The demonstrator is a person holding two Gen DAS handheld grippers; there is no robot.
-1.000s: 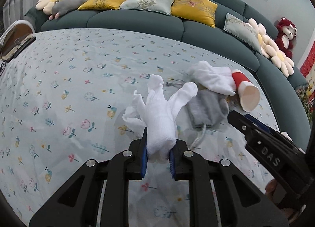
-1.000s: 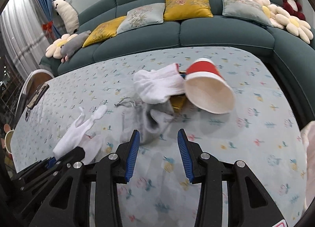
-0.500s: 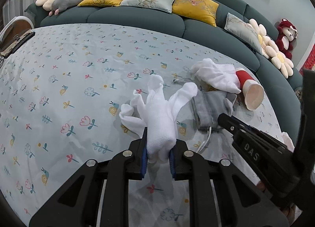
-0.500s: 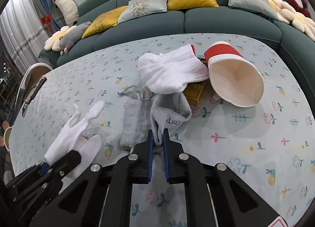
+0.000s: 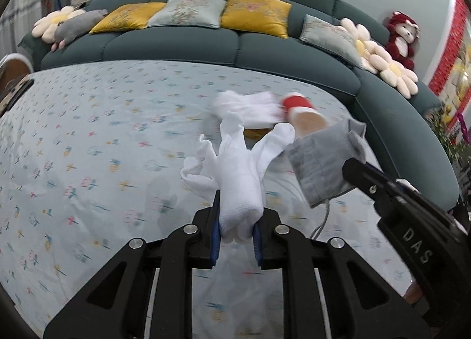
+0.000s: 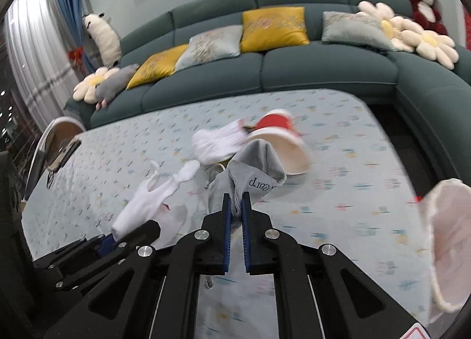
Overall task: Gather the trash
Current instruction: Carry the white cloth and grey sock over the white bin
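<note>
My left gripper (image 5: pixel 235 234) is shut on a white glove (image 5: pixel 238 174) and holds it above the table. My right gripper (image 6: pixel 236 209) is shut on a grey cloth pouch (image 6: pixel 250 177) with a drawstring, lifted off the table; the pouch also shows in the left wrist view (image 5: pixel 323 159). The white glove shows at the left of the right wrist view (image 6: pixel 147 200). On the table beyond lie a white cloth (image 5: pixel 250 108) and a tipped red and white paper cup (image 6: pixel 279 139), with a yellow item (image 5: pixel 256 133) partly hidden under them.
The table has a floral cloth (image 5: pixel 88 147). A dark green curved sofa (image 5: pixel 206 44) with cushions wraps the far side and right. A pale basket-like rim (image 6: pixel 444 244) shows at the right edge. A round stand (image 6: pixel 59 144) sits at the table's left end.
My right gripper closed on the grey pouch and lifted it off the table. Both grippers have risen, and the left still holds the white glove.
</note>
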